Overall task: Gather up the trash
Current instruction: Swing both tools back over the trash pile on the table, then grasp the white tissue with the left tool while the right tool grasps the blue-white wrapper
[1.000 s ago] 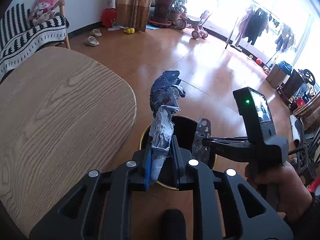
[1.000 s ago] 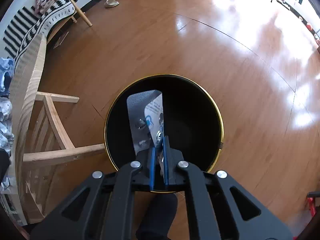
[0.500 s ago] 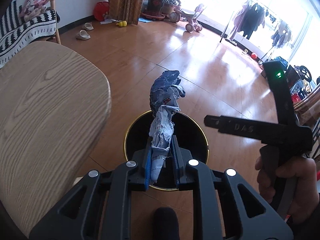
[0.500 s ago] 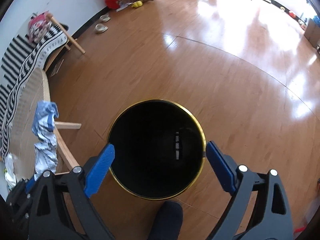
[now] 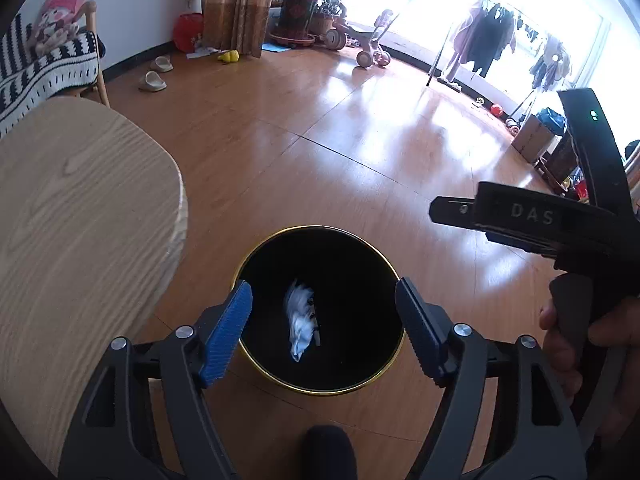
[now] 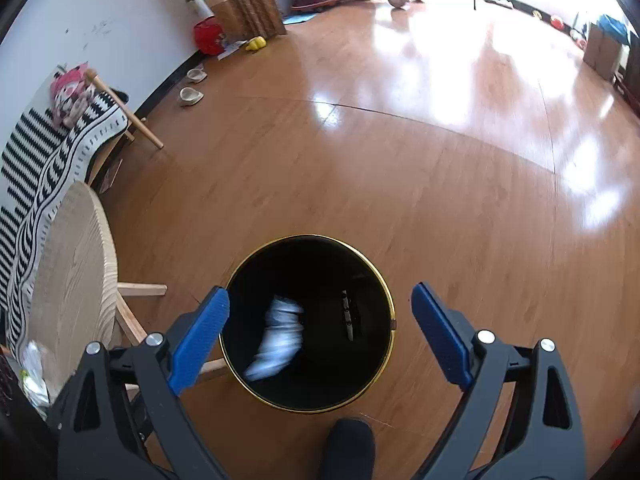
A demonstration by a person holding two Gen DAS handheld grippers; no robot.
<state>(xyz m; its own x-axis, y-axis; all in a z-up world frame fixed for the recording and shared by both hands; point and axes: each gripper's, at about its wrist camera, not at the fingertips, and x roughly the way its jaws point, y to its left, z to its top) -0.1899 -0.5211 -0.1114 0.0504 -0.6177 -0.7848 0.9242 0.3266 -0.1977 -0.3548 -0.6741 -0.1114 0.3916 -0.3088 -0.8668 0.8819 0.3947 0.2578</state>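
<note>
A glossy wooden floor [image 5: 360, 152] fills most of both views, with bright window light reflecting off it. To your left is a round table [image 5: 72, 240] of pale wood with a visible grain. In the right wrist view you see it from the side [image 6: 76, 264], with its wooden legs beneath.

Directly below both of your grippers stands a round black bin [image 5: 320, 240] with a thin gold rim, upright on the floor just beside the table; the right wrist view shows it too [image 6: 306, 240]. Its inside is dark.

Your left gripper [image 5: 323, 334] hovers above the bin's opening with its blue-padded jaws spread wide, holding nothing. Your right gripper [image 6: 320, 338] hovers over the same bin, jaws likewise spread wide and empty. In the left wrist view, your right hand [image 5: 580, 344] grips the black handle of that tool at the right edge.

Inside the bin is the crumpled paper [image 5: 300, 320], the piece of trash. It looks white and pale blue, wrinkled, longer than it is wide, and smeared by motion blur. In the right wrist view it appears as a blurred white streak [image 6: 278, 338] toward the bin's left side. You cannot tell whether it is touching the bin's bottom.
</note>
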